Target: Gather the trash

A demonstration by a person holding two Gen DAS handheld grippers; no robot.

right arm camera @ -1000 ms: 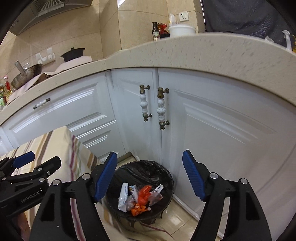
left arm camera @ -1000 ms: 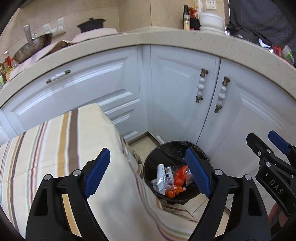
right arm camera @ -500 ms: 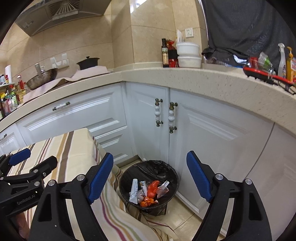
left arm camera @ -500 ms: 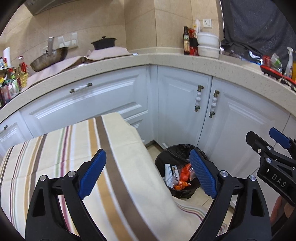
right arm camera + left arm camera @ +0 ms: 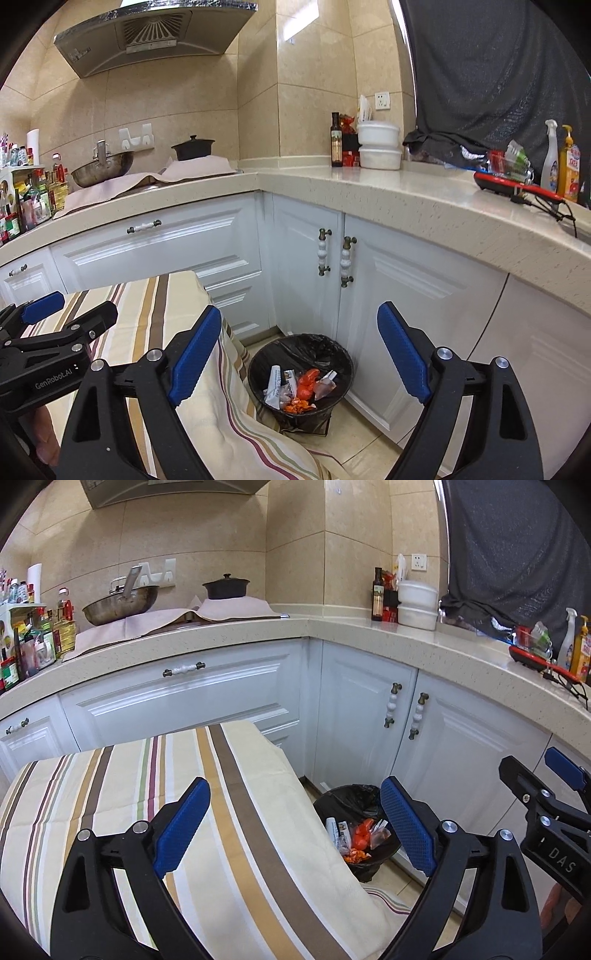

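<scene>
A black-lined trash bin stands on the floor in the cabinet corner, also in the right wrist view. It holds trash: orange wrappers, a white tube and clear packets. My left gripper is open and empty, raised over the striped tablecloth edge, left of and above the bin. My right gripper is open and empty, raised above the bin. Each gripper shows in the other's view, the right one and the left one.
A table with a striped cloth stands left of the bin. White cabinets carry a beige counter holding a wok, black pot, bottles, white tubs and a red rack. Tiled floor lies beside the bin.
Both grippers have risen and pulled back from the bin, so the counter top and wall now show. Both stay open and empty. The trash in the bin is unchanged.
</scene>
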